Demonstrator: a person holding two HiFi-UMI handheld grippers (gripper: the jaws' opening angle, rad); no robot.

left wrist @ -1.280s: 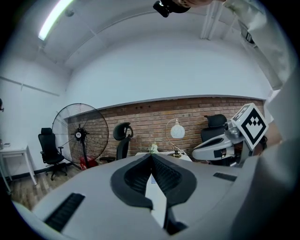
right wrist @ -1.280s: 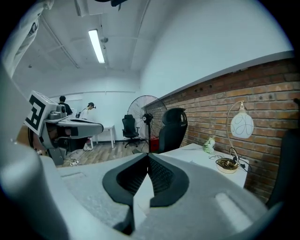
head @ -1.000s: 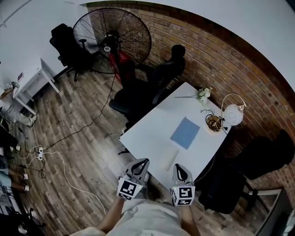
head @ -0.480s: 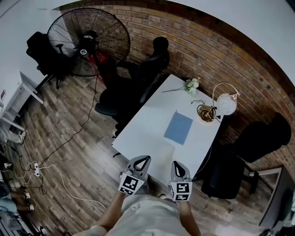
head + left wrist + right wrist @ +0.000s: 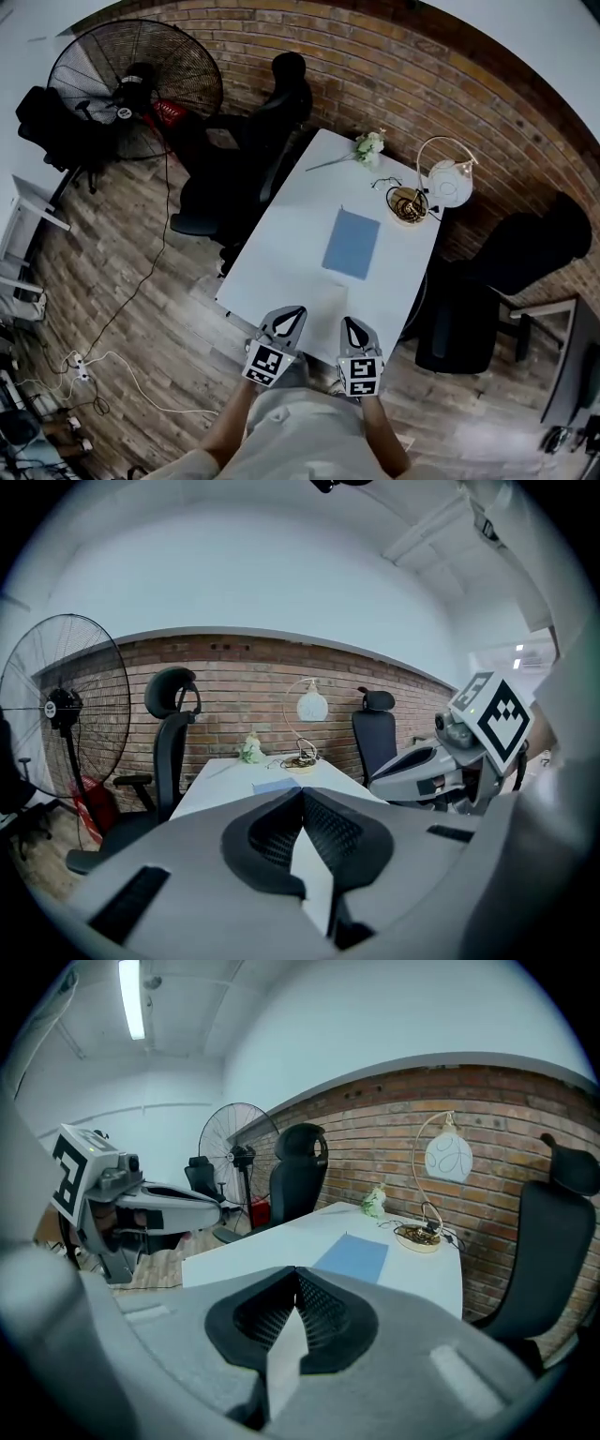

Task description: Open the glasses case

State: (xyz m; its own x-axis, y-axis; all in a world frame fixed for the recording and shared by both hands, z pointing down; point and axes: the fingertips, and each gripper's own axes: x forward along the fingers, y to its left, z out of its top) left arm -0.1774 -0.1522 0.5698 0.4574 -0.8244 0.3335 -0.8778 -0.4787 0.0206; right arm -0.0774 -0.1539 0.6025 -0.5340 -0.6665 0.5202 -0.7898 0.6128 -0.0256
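Note:
A white table [image 5: 291, 234] stands in front of me. A pale, flat glasses case [image 5: 325, 298] lies near its front edge and hardly stands out from the tabletop. My left gripper [image 5: 292, 313] hangs just short of that edge, left of the case, with its jaws shut and nothing between them. My right gripper [image 5: 352, 322] is beside it on the right, also shut and empty. In the left gripper view the closed left gripper [image 5: 302, 791] points along the table. The closed right gripper [image 5: 296, 1271] does the same in the right gripper view. Neither touches the case.
A blue mat [image 5: 352, 244] lies mid-table. At the far end are a white lamp [image 5: 448, 183], a small bowl [image 5: 406, 204] and a flower sprig [image 5: 367, 145]. Black office chairs stand left [image 5: 234, 187] and right [image 5: 487, 281]. A floor fan [image 5: 131, 84] stands far left.
Both grippers have sunk and tipped downward toward the table's front edge, staying shut. My head has swung, so the table now sits higher and more centred in the head view.

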